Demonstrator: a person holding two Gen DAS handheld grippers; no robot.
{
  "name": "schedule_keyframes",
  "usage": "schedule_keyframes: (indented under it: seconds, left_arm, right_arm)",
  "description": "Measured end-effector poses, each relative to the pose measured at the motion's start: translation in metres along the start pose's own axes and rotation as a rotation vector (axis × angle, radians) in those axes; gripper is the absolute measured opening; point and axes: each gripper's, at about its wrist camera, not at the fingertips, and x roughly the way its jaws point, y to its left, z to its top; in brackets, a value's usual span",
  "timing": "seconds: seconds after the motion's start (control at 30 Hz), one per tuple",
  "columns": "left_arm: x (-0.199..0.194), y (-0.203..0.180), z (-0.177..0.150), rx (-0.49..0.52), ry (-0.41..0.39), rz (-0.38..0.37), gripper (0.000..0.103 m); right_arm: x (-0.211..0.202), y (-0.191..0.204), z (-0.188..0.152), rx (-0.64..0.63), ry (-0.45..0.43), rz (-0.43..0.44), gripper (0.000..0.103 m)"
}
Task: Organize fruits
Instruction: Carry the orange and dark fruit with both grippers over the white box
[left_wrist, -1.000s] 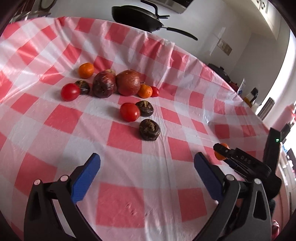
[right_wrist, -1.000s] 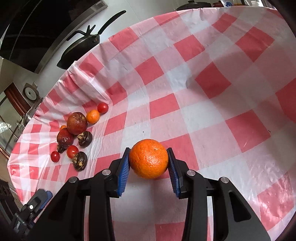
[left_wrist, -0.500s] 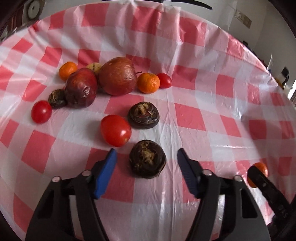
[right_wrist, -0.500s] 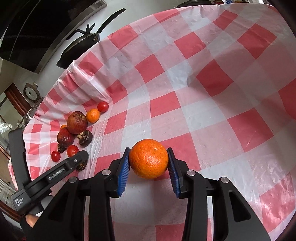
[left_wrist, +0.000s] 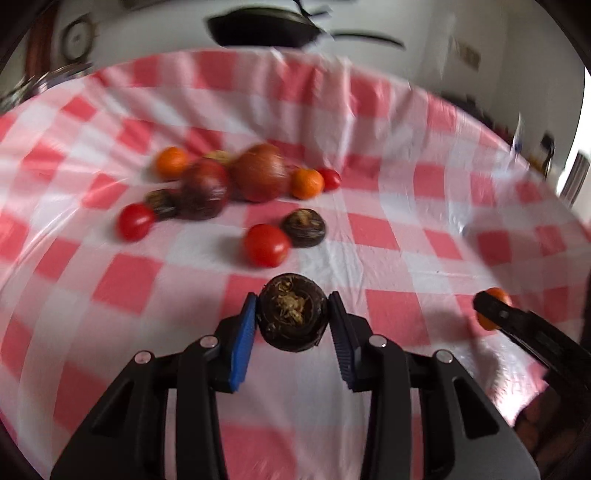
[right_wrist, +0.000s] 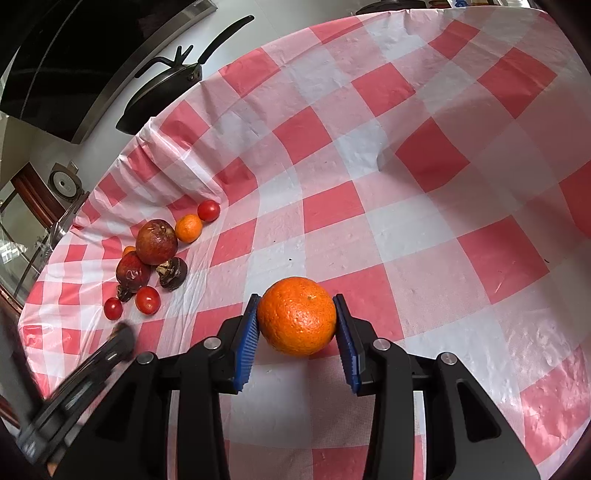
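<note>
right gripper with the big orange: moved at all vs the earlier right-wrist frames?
No. The right gripper, shut on the large round orange, sits over the same red square of the checked tablecloth as before.

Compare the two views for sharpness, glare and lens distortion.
Left wrist view: motion-blurred, worst on the far fruit pile and pan; the dark fruit between the pads is sharper. Right wrist view: crisp; the orange shows peel texture, glare sheens the tablecloth, and only the other hand-held gripper smears. Both bend the checks, fisheye-style.
</note>
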Motion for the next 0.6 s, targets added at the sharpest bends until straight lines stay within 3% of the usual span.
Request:
schedule_keyframes:
  seconds: [0.13, 0.37, 0.6]
  left_arm:
    - [-0.027, 0.028, -0.018, -0.058, -0.052, -0.010, 0.039]
    - [-0.040, 0.055, -0.022, -0.168, -0.068, -0.088, 0.039]
    - [-0.042, 0.053, -0.023, -0.156, -0.074, -0.111, 0.039]
  right_arm:
    - [0.000, 0.000, 0.000, 0.003, -0.001, 0.004, 0.039]
    - [-0.003, -0.004, 0.000, 0.019, -0.021, 0.031, 0.039]
    - [-0.003, -0.009, 0.001, 0.040, -0.021, 0.024, 0.039]
